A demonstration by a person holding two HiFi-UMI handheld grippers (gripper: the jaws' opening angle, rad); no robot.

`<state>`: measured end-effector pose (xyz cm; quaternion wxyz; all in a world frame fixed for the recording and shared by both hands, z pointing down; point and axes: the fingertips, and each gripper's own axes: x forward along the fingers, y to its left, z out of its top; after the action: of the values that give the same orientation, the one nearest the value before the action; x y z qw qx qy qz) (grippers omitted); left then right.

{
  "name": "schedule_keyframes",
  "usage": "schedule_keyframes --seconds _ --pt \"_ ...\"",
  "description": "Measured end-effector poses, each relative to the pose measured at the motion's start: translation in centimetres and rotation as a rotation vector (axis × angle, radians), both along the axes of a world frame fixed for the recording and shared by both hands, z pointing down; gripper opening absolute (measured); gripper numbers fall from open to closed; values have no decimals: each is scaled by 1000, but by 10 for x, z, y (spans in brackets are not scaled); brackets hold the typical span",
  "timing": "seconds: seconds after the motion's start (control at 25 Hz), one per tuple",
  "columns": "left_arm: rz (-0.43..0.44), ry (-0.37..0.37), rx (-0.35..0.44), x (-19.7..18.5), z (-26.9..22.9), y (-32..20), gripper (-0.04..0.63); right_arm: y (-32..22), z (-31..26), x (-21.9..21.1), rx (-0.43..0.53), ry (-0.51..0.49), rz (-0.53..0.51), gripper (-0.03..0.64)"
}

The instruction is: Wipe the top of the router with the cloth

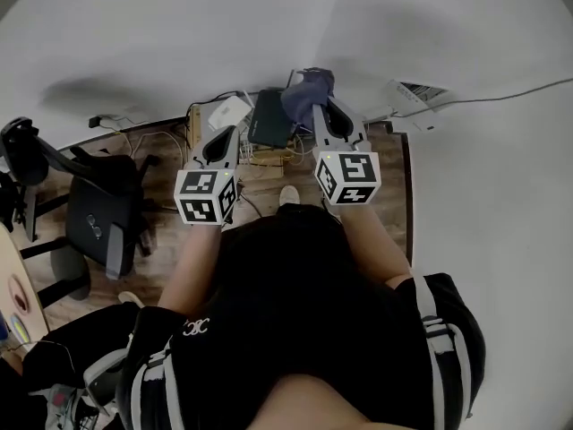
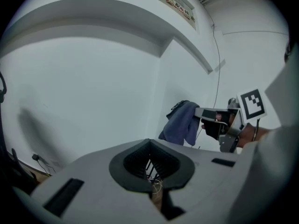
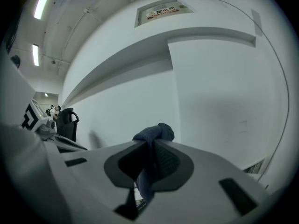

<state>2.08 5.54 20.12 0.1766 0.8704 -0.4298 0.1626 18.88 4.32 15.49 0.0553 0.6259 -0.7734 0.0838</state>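
Note:
A dark flat router (image 1: 267,117) lies on a low wooden stand (image 1: 269,158) against the white wall, seen only in the head view. My right gripper (image 1: 318,106) is shut on a blue cloth (image 1: 307,90), which hangs bunched just right of and above the router. The right gripper view shows the cloth (image 3: 152,135) pinched between the right gripper (image 3: 150,146) pads. My left gripper (image 1: 231,133) hovers left of the router with its jaws together and nothing in them. From the left gripper (image 2: 150,146) I see the cloth (image 2: 182,122) and the right gripper (image 2: 205,113) in the air.
A white device (image 1: 230,112) sits left of the router, with cables around the stand. A black office chair (image 1: 103,218) stands on the wood floor (image 1: 166,191) at left. A white box (image 1: 414,97) with a cable lies at right. My shoe (image 1: 288,195) is near the stand.

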Motion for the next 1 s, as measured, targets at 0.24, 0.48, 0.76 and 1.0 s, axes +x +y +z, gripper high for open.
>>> schedule_keyframes --seconds 0.24,0.48,0.76,1.0 --pt "-93 -42 -38 7 4 -28 -2 -43 16 29 -57 -29 -54 21" --pt "-149 -34 -57 10 9 -46 -2 -67 34 33 -84 -41 -135 20" --pt "-178 -31 -118 0 29 -50 -2 -74 50 19 -148 -11 -199 20" --pt "-156 -48 -93 -8 41 -75 -2 -103 71 2 -215 29 -203 20"
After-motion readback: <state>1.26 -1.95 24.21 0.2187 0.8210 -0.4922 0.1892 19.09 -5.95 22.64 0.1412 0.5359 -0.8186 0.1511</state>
